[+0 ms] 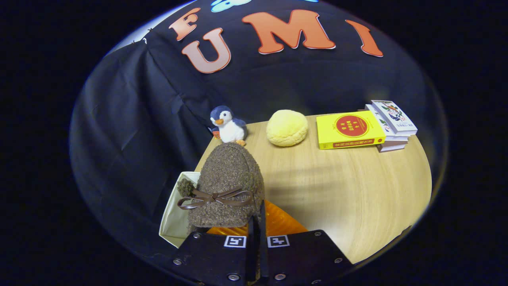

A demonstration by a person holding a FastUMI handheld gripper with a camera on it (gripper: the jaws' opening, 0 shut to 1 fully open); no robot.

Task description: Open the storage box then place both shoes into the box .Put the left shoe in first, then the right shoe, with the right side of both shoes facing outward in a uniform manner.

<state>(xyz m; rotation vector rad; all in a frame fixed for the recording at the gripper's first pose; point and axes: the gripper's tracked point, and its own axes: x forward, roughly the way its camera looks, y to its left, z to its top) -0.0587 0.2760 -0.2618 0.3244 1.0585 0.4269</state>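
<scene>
The claw (257, 234) was nearest, its two fingers drawn close together with only a thin gap between them, and they appeared to pinch the back edge of a fuzzy brown shoe (228, 186). The shoe hung just ahead of the fingers, toe pointing away, a thin brown bow (216, 198) lying across its top. Whether both fingers truly pressed on it could not be made out for certain, but the shoe looked carried rather than resting.

Directly under the shoe and a little to the claw's left sat the open box (174, 222), its pale inner wall showing. Beneath the claw, an orange ribbed surface (281, 222) showed, perhaps the box's lid or flap. The wooden table (349, 190) stretched out beyond.

The step in hand seemed to be lowering this shoe into the box. To do it well, the claw would need to shift left until the shoe was fully over the opening, keep the shoe level, and set it down along one wall so room stayed for its mate. Which shoe it was could not be told.

Farther off, well beyond the fingers, stood a toy penguin (227, 126), a yellow bun-shaped cushion (287, 128) and a stack of books (365, 129).
</scene>
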